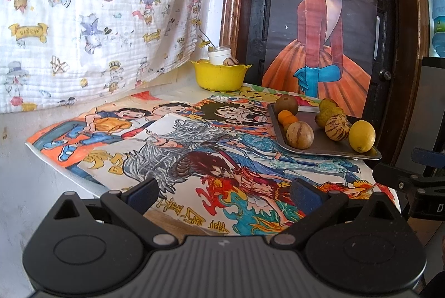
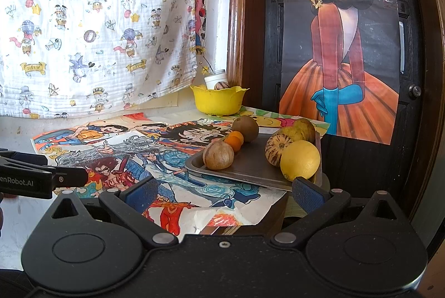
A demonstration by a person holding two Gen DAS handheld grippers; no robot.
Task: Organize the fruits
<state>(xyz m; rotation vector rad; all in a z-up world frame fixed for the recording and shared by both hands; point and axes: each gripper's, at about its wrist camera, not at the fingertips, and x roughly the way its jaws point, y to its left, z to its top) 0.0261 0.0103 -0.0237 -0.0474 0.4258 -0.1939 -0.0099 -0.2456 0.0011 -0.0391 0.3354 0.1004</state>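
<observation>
A metal tray on the table's right side holds several fruits: a yellow lemon, two striped melons, a kiwi, small oranges and pears. A yellow bowl at the back holds one striped fruit. My left gripper is open over the drawings, left of the tray. My right gripper is open at the tray's near edge, empty.
Coloured drawings cover the table. A white jar stands behind the bowl. A printed cloth hangs on the left wall, and a dark door with a poster stands behind the tray. The table edge drops off close to the tray's right side.
</observation>
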